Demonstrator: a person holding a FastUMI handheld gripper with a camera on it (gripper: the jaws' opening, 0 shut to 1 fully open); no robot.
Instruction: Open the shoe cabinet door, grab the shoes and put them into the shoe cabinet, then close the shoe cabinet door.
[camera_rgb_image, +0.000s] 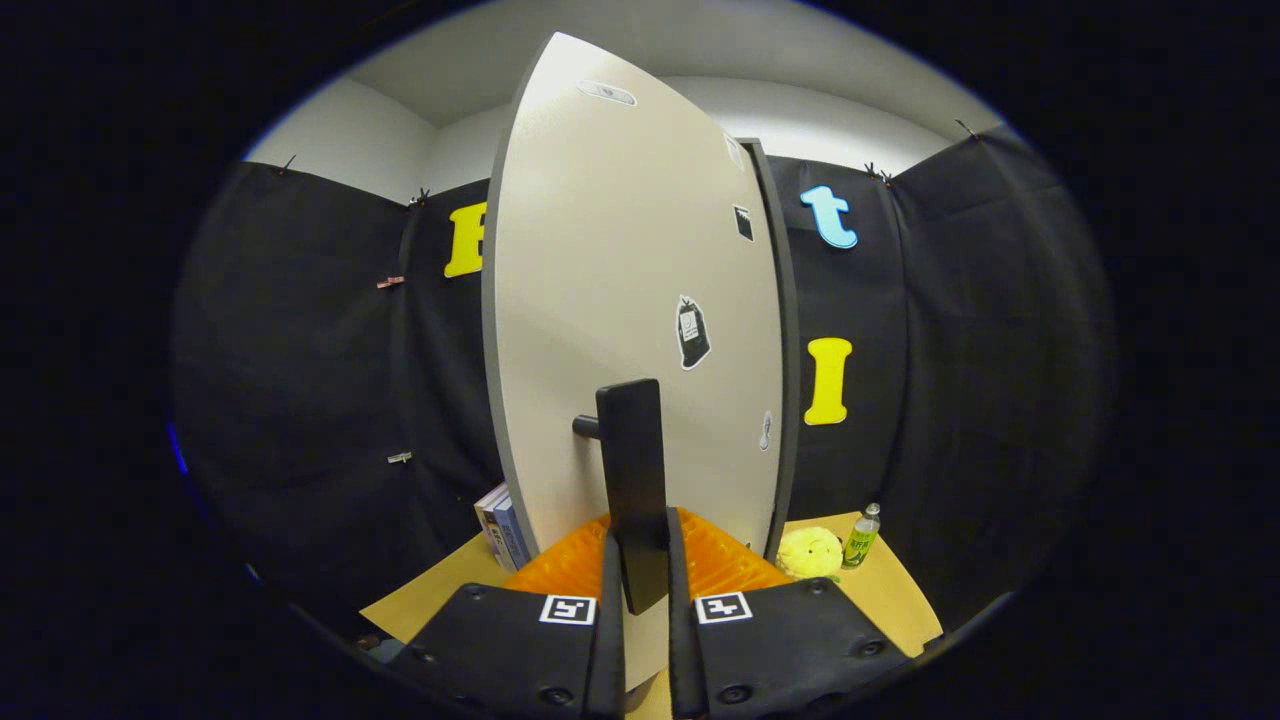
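Note:
The shoe cabinet door (620, 300) is a pale panel with a few stickers, standing right in front of me and swung partly out from the dark cabinet edge (785, 350) on its right. A black upright handle bar (633, 480) stands off the door on a short peg. My gripper (640, 580) is shut on this handle, with one finger pressed on each side of the bar's lower end. The shoes are hidden from me.
Left of the door some books (503, 525) stand on the tan tabletop (430, 600). Right of the cabinet a yellow plush toy (810, 552) and a small green bottle (861, 537) stand on the same top. Black cloth walls close in all round.

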